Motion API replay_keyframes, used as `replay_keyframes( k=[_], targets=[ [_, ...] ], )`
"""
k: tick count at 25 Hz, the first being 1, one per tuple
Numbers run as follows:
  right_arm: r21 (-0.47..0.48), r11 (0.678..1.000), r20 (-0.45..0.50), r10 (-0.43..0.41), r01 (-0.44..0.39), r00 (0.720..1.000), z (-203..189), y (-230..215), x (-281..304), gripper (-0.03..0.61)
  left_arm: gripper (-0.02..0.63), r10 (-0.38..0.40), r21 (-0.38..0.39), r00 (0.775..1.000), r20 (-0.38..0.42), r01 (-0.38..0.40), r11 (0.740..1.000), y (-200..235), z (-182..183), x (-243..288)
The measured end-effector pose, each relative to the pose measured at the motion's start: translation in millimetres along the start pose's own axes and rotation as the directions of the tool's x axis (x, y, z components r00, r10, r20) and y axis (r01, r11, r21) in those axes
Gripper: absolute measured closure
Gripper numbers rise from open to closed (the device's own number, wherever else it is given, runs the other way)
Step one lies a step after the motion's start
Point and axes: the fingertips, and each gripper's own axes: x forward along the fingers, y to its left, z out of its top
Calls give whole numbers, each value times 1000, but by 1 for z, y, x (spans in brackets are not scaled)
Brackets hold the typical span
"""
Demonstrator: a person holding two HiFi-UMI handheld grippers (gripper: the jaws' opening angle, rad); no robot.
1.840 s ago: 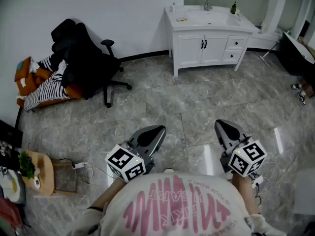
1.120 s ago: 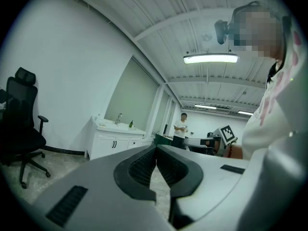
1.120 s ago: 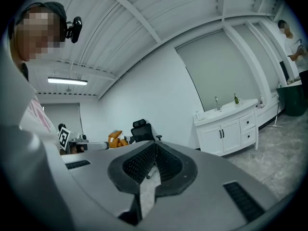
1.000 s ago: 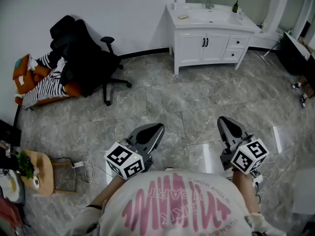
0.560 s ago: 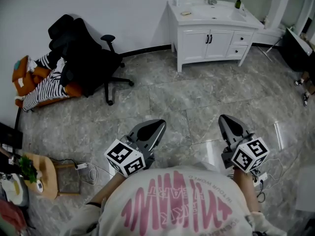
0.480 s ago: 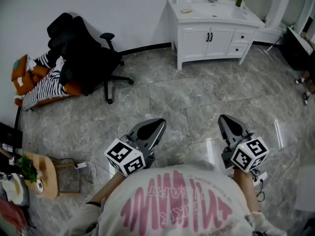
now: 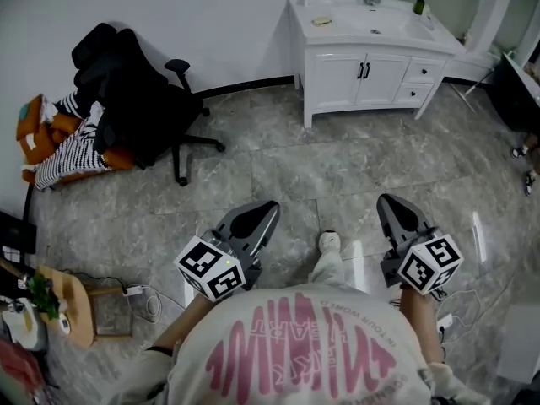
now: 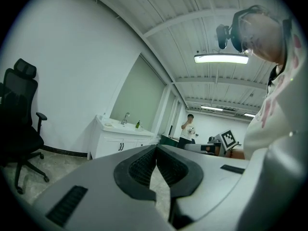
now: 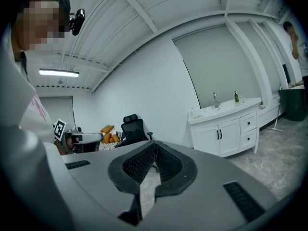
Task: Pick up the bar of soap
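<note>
left tongs (image 7: 270, 207): closed, nothing between them, near, above the floor (image 7: 295, 167)
right tongs (image 7: 386, 201): closed, empty, near
bar of soap (image 7: 321, 21): far, on the white tabletop (image 7: 354, 39), left of the sink (image 7: 390, 25)

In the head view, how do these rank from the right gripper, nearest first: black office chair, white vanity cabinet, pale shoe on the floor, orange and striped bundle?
1. Pale shoe, on the floor just left of the right gripper.
2. White vanity cabinet, ahead by the wall.
3. Black office chair, far left.
4. Orange and striped bundle, beyond the chair.
</note>
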Motion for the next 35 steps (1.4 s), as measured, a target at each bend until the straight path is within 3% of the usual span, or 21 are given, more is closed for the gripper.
replay_keyframes(
  k=[14,25,35],
  targets=[
    [0,992,-79,124,-125,989,72,-139,124,569,606,58,-20,998,2,-58,998,73,45,171],
    [17,986,-126,164,-163,978,90,-198,167,569,606,106,-39,994,5,-105,994,107,58,238],
    [16,976,-148,218,-218,965,90,-218,195,569,606,136,-37,991,-1,-136,990,126,59,264]
  ],
)
